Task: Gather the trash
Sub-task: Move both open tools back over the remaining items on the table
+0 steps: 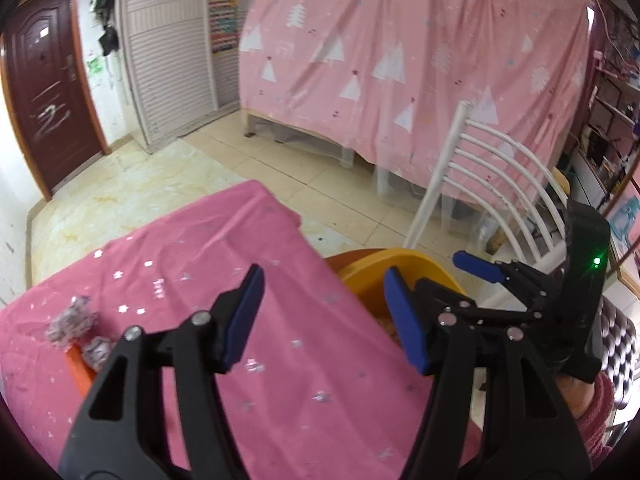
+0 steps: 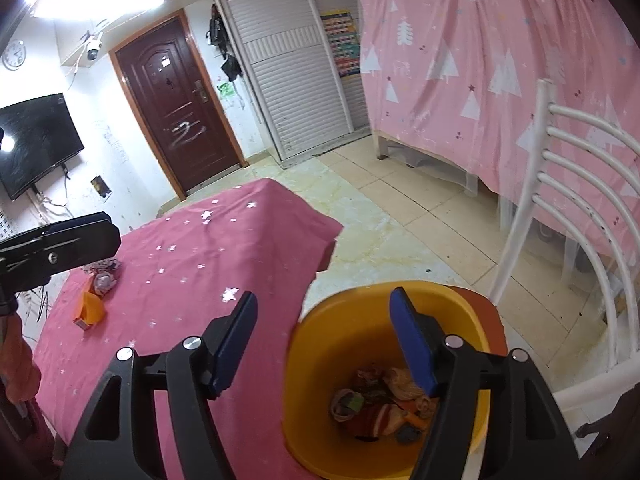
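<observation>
The right gripper (image 2: 324,340) is held open and empty above the yellow bin (image 2: 360,320), where trash (image 2: 380,404) lies just below its right finger. The left gripper (image 1: 324,312) is open over the pink tablecloth (image 1: 192,248); crumpled paper (image 1: 72,320) is seen to its left.

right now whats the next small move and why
Probably reach the left gripper toward the crumpled paper beside the orange piece on the pink tablecloth. Both grippers are open and empty, the right gripper over the yellow bin holding trash.
</observation>
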Available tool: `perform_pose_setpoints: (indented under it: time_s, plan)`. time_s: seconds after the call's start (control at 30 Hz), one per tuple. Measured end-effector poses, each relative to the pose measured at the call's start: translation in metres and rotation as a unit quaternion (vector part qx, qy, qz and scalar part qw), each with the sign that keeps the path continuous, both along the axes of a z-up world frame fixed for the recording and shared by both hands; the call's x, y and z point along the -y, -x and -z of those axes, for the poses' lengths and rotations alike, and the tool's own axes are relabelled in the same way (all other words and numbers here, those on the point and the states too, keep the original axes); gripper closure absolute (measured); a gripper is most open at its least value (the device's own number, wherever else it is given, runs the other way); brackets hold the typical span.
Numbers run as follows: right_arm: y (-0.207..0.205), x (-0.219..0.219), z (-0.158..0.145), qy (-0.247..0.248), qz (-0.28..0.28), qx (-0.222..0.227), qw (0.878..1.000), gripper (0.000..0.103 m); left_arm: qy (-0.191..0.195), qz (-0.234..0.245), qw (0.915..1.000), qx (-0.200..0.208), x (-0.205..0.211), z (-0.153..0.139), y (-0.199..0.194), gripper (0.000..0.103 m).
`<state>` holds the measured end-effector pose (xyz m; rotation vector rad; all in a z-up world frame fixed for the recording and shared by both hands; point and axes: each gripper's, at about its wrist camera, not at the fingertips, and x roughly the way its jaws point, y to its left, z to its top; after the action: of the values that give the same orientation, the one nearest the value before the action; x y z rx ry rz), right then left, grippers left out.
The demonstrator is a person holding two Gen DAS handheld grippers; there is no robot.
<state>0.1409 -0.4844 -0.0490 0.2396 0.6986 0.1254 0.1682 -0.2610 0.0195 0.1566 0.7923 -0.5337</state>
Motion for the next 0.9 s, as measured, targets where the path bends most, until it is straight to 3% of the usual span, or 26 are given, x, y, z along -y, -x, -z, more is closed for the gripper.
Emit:
perform_pose_setpoints:
  time_s: [0.9]
  plan:
    - [-0.030,-0.149,-0.022,0.053,-0.135,-0.004,0.989,0.033,0.015,-0.111,0.9937,0.008,-0.134,-0.004,-0.025,0.043]
